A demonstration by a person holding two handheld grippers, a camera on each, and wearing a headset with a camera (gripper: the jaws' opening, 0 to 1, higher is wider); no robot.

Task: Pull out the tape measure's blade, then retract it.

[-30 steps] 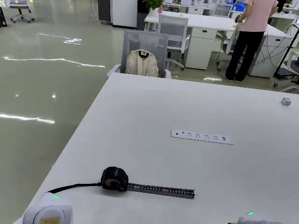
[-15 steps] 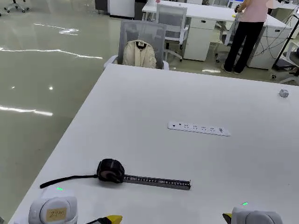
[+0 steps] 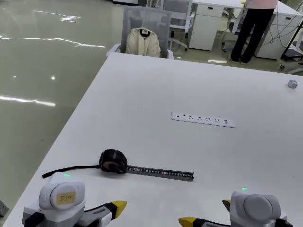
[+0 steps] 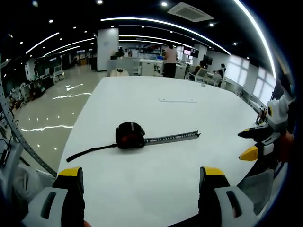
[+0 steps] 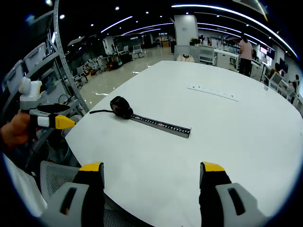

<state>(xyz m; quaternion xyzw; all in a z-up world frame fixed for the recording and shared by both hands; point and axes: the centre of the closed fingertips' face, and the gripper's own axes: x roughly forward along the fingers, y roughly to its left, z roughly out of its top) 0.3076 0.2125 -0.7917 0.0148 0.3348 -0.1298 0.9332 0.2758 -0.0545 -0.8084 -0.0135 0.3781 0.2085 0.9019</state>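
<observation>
The tape measure [image 3: 113,161] is seen lying on the white tabletop [image 3: 189,75], near its front left corner at about 7 o'clock in the head view. Its blade [image 3: 160,173] is already part out, flat on the surface and running toward 3 o'clock, while the black strap [image 3: 66,169] trails toward 9 o'clock. A power strip [image 3: 202,119] lies well apart at 12 o'clock.

The left gripper [image 4: 140,176] is held short of the case, which sits at its 12 o'clock, and its fingers [image 4: 70,177] are spread wide with nothing between them. The right gripper [image 5: 151,168] is likewise held back with its fingers [image 5: 92,171] wide apart, the blade's end lying at its 12 o'clock.

The step in hand is judged to be the approach. The case would best be clamped across its flat sides by the left fingers, clear of the strap. The blade's end would be pinched squarely by the right. The pull should be kept in line with the blade, toward 3 o'clock, so that no twist or kink is made. For retraction, the blade should be fed back under a light hold rather than let snap.
</observation>
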